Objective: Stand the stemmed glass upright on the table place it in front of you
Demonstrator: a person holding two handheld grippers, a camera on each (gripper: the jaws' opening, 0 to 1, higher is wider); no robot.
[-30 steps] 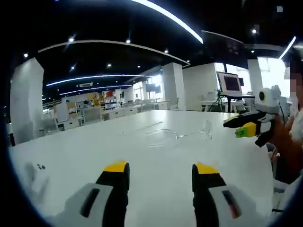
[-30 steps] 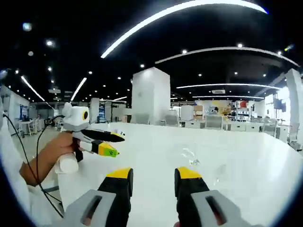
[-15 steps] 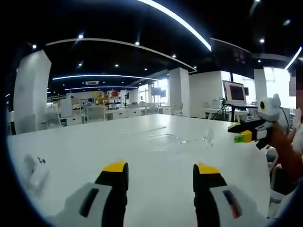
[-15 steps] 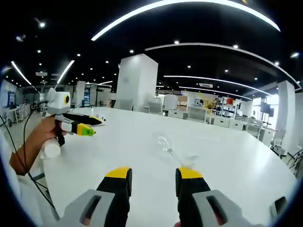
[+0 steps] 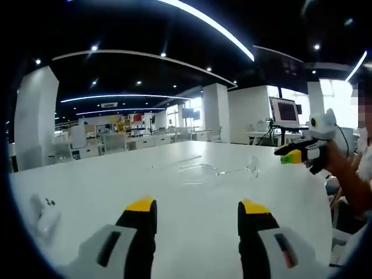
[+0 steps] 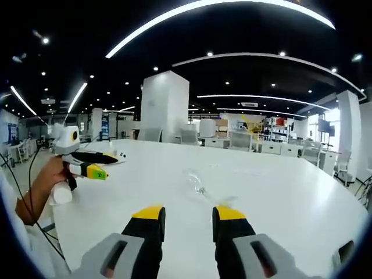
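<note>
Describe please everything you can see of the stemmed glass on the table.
The stemmed glass is clear and colourless, hard to make out against the white table. It lies on its side, not upright: in the left gripper view the bowl is toward the left, a thin stem runs right, and the round foot stands on edge. In the right gripper view it lies just beyond the right claw. It looks empty. Only the table touches it; both claws are apart from it.
</note>
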